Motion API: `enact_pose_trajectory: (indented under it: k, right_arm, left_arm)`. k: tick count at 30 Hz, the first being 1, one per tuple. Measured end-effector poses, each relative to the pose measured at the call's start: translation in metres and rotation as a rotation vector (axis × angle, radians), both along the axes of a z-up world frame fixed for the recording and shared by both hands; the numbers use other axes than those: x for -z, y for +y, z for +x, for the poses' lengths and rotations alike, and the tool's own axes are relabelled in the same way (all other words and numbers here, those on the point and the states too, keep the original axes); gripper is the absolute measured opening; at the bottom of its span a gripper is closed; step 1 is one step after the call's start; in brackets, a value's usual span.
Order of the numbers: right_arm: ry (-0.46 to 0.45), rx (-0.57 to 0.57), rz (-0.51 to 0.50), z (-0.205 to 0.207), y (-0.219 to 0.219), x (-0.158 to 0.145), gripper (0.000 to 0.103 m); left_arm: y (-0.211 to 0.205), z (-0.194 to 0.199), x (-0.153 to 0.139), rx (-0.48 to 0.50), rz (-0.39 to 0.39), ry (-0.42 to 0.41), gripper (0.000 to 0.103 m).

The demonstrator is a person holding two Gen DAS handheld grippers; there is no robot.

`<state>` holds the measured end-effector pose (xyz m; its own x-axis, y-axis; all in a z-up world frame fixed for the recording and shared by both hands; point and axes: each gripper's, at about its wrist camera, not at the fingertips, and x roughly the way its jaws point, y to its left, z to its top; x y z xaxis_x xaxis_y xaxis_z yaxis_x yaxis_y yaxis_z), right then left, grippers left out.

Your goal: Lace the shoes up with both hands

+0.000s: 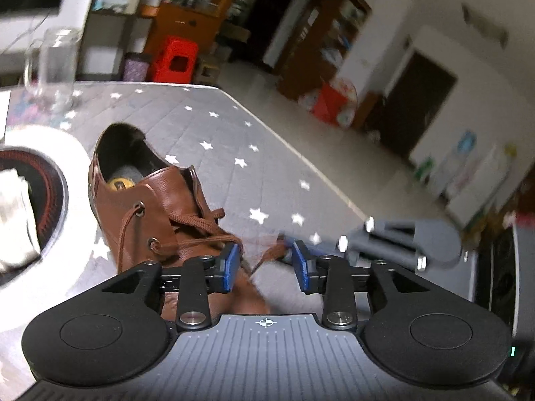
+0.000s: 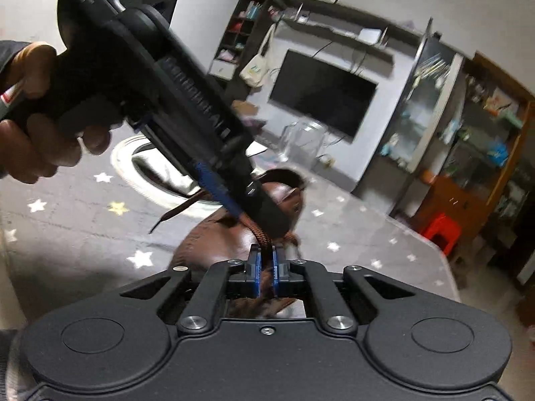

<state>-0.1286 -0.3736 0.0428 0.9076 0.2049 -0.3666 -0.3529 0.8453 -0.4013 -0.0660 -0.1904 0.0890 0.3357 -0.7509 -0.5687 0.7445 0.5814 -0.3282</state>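
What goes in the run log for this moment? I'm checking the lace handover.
left claw: open, empty | right claw: shut on lace | brown shoe: on starred cloth, partly laced

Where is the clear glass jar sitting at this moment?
In the left wrist view the glass jar stands far left on the star-patterned table cover, beyond the brown shoe and behind the white round tray.

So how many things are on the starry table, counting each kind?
Shoe: 1
Lace: 1
Glass jug: 1
White ring with a dark middle: 1
Grippers: 2, left open, right pinching the lace
Total: 6
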Motion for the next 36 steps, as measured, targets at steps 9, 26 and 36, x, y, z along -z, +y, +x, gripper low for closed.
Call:
enact_pose_trajectory:
  k: [9,26,36]
  right_arm:
    - [-0.042,-0.005,-0.037,0.008,0.001,-0.001,0.006]
    - [-0.113,-0.091,-0.228,-0.002,0.004,-0.016,0.006]
    - [-0.046,-0.005,-0.073,0.021,-0.011,-0.018,0.006]
  left_arm:
    - [-0.023,-0.032,-0.011,0.151,0.264,-0.439,0.040]
    - [-0.061,-0.020,0.003,0.295,0.362,-0.699,0.006]
    - [-0.046,0.001,0.000,0.165,0.390,-0.663,0.003]
